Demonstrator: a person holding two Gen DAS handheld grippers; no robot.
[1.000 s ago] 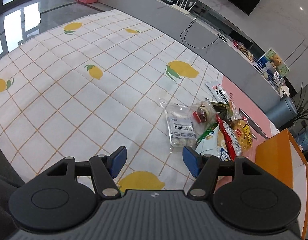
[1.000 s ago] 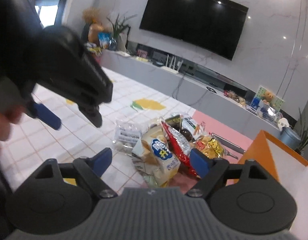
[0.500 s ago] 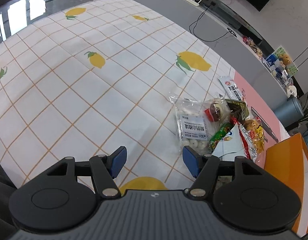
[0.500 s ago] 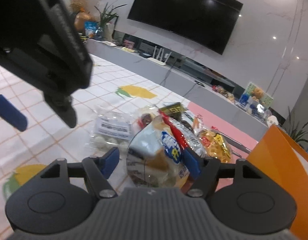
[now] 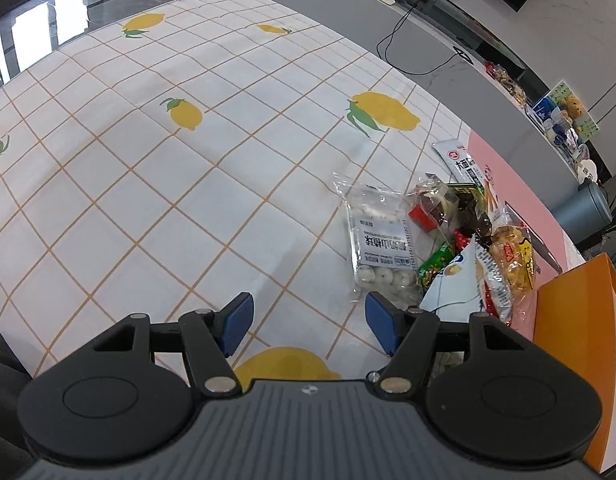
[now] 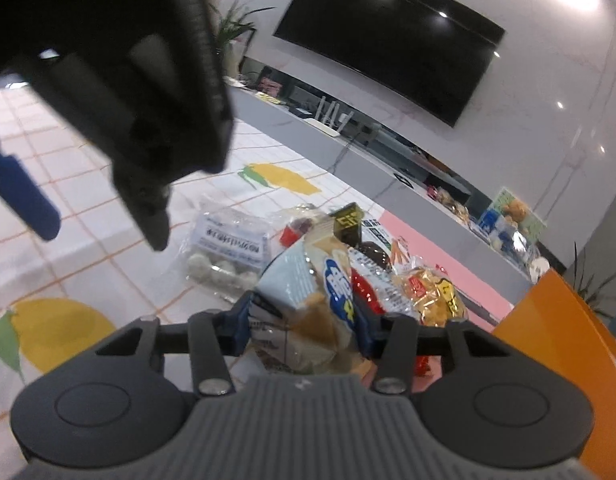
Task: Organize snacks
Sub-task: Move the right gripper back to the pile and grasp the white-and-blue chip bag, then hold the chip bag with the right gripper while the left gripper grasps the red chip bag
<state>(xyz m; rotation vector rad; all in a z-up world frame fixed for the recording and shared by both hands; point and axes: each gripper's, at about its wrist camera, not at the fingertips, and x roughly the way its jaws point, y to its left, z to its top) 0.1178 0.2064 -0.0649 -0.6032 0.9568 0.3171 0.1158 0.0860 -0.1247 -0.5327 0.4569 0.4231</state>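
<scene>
Blue-padded right claw clamps the chip bag; left claw gapes.

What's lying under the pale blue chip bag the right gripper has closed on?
The pale blue chip bag overlaps a red packet and sits against the yellow snack bag. The right gripper is shut on it. Its underside and anything beneath are hidden.

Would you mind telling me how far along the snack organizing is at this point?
Barely begun. Nothing visibly sorted yet; the orange box interior is out of view. In hand: the right gripper is shut on the pale blue chip bag. The left gripper hangs open over the lemon tablecloth. Left: the clear candy bag, yellow snack bag and other packets remain piled beside the box.
</scene>
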